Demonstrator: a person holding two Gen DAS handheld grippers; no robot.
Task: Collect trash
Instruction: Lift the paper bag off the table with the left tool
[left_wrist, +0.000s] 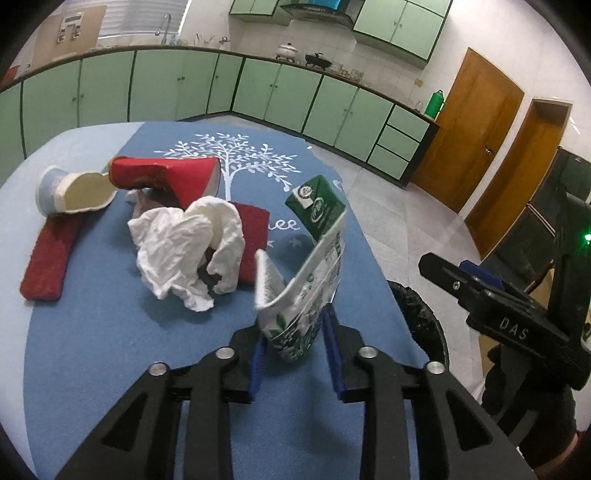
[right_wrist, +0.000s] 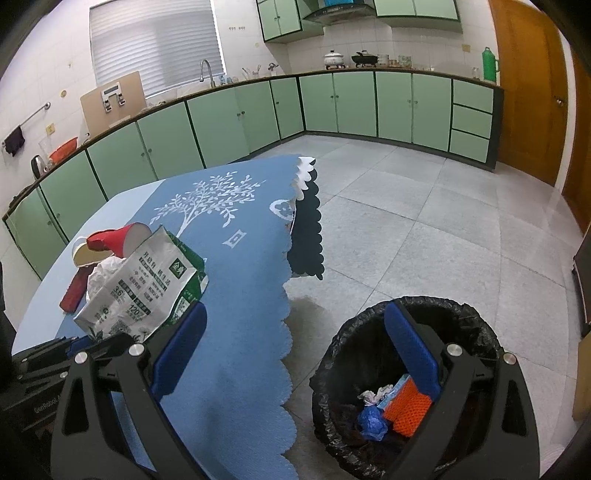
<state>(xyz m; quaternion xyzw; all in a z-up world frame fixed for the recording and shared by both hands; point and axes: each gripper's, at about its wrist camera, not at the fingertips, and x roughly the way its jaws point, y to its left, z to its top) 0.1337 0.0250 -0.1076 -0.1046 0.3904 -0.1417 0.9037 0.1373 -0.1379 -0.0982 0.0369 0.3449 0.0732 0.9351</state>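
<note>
While the bin (right_wrist: 406, 373) is already holding some scraps, the left gripper (left_wrist: 295, 354) is pinching the milk carton (left_wrist: 310, 273); the right gripper's (right_wrist: 295, 350) jaws are hanging wide and empty, with tissue (left_wrist: 184, 247) and cups (left_wrist: 166, 177) waiting on the worktop (left_wrist: 92, 332).

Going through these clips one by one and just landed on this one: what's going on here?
A person is clearing trash off a table with a blue tablecloth, using handheld tongs. The left tongs grip the bottom of a flattened green-and-white milk carton, lifted off the cloth. The right tongs are open and empty, near a black-lined trash bin on the floor that already holds some scraps. Crumpled tissue, a red paper cup, a white cup and red pads remain on the table.
</note>
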